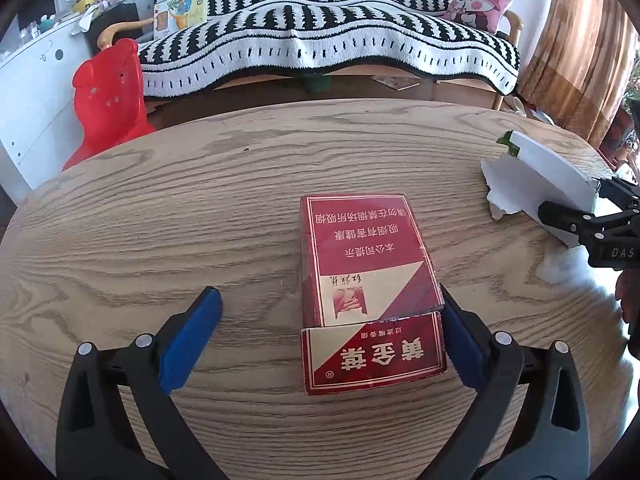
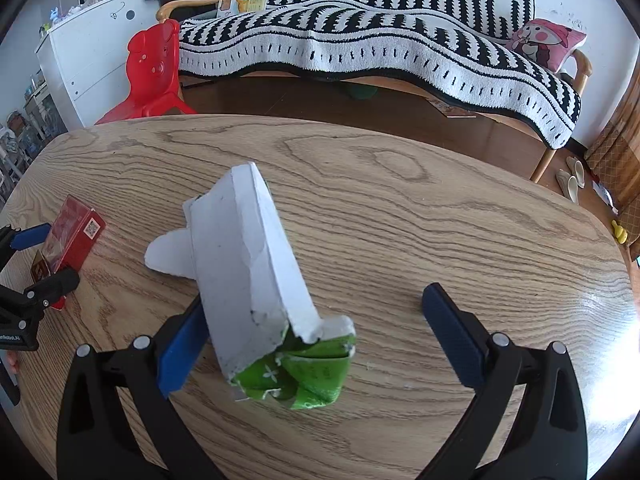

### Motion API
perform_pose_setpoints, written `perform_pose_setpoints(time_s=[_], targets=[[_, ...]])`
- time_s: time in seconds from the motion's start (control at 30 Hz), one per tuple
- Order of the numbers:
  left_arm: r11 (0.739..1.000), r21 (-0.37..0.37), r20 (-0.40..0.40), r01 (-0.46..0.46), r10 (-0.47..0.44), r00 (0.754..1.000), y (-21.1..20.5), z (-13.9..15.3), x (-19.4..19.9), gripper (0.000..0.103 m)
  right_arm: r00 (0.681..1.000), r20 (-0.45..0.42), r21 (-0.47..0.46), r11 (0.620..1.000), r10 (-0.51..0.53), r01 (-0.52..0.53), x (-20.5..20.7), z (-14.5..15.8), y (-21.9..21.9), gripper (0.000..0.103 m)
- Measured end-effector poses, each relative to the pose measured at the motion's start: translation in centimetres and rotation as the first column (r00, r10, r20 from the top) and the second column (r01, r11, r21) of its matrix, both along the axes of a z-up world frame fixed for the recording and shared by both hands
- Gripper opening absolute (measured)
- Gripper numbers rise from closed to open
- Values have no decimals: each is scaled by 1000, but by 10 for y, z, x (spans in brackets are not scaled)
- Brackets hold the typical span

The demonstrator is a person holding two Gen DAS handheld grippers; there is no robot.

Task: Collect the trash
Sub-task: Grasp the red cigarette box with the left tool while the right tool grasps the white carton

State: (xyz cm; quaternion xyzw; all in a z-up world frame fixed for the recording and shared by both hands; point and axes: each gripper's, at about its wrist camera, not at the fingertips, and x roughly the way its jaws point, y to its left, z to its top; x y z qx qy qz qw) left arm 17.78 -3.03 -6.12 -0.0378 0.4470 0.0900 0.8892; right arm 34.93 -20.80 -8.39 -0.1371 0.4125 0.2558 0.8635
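Observation:
A red cigarette pack [image 1: 370, 292] with Chinese print lies flat on the wooden table [image 1: 160, 216]. My left gripper [image 1: 332, 336] is open around it; the right blue pad [image 1: 464, 344] is against the pack's side, the left pad [image 1: 192, 340] stands well apart. A torn white carton with a green end [image 2: 260, 292] lies on the table between the open fingers of my right gripper [image 2: 316, 336]; its left pad [image 2: 180, 356] touches the carton, the right pad [image 2: 452, 336] is apart. The carton [image 1: 540, 184] and right gripper [image 1: 588, 220] show in the left wrist view, the pack [image 2: 74, 236] in the right.
Beyond the table's far edge stand a sofa with a black-and-white striped cover [image 1: 320, 40], a pink cushion [image 1: 476, 6], a red plastic child's chair [image 1: 108, 96] and a white cabinet [image 2: 100, 48]. Slippers [image 2: 572, 180] lie on the floor at the right.

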Motion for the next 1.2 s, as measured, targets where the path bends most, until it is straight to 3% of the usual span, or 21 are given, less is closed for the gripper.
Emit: perform_pose_setpoints(time_s=[1.1, 1.17, 1.2], targets=[[1000, -17, 8, 16, -16, 1000, 2, 0, 0, 98, 1000, -2, -2, 1000, 0, 0, 1, 1, 3, 98], [998, -32, 16, 45, -45, 999, -1, 1, 1, 98, 1000, 3, -2, 1000, 5, -5, 0, 2, 3, 96], [998, -37, 20, 53, -53, 998, -1, 1, 1, 97, 1000, 9, 7, 1000, 12, -13, -2, 3, 3, 89]])
